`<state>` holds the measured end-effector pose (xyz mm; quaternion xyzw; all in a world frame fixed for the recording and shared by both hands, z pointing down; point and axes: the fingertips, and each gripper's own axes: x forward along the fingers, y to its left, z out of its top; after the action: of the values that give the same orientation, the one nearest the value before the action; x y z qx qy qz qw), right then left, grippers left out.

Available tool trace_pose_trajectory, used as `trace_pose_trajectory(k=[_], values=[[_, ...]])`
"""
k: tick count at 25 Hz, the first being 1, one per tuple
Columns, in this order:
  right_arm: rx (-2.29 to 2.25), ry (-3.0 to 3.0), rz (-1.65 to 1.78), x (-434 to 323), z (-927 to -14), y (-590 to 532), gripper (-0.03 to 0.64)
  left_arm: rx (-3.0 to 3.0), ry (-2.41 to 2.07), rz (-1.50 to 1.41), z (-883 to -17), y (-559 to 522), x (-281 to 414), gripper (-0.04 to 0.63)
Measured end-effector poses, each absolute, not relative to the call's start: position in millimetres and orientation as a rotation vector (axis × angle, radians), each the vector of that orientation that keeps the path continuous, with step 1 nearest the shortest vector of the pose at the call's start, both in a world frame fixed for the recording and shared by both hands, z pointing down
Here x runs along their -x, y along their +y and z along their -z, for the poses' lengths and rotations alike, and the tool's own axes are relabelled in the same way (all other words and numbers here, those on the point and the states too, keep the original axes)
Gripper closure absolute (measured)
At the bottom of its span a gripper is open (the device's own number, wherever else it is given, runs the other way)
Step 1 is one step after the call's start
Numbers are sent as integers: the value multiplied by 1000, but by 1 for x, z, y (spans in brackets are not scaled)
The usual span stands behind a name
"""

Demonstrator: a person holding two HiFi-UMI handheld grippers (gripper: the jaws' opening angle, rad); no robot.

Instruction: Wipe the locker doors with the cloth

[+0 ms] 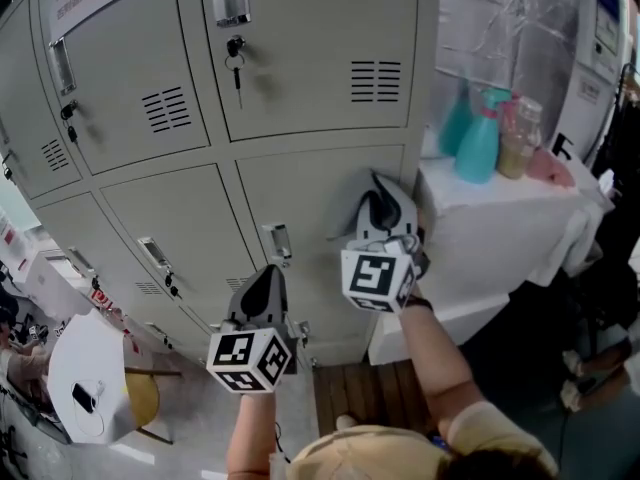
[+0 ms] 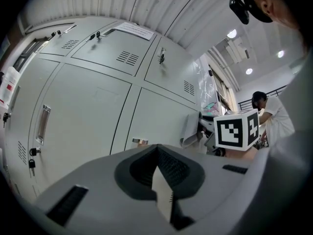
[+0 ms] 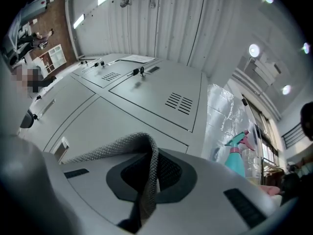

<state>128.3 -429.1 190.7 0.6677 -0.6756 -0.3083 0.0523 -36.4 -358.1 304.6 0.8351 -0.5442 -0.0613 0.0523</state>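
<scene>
Cloth [image 3: 149, 165] seemingly against shut locker door [image 1: 320, 188]

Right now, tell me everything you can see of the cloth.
The cloth is grey with a knobbly woven look, soft and folded. The right gripper is shut on it, its fingers pinching one fold, while the rest arches up and drapes over the gripper's body. It hangs before a lower locker door; contact there is unclear.

Probably a workplace locker room: rows of grey metal lockers [image 1: 300, 58] with keys [image 1: 235, 60], spray bottles [image 1: 480, 140] on a white counter [image 1: 495, 223].
</scene>
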Motion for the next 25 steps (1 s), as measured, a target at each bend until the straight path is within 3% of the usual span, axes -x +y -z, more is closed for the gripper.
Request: trace_pose_trajectory(k=[11,25], values=[[-2104,-2043,875,-150,-193,-417,611,-2543,-1642,181,-309,-358,36,607],[-1839,-2312,952,-37,-205,-383,611,-2396,-1812,202,-317,-340,105,607]])
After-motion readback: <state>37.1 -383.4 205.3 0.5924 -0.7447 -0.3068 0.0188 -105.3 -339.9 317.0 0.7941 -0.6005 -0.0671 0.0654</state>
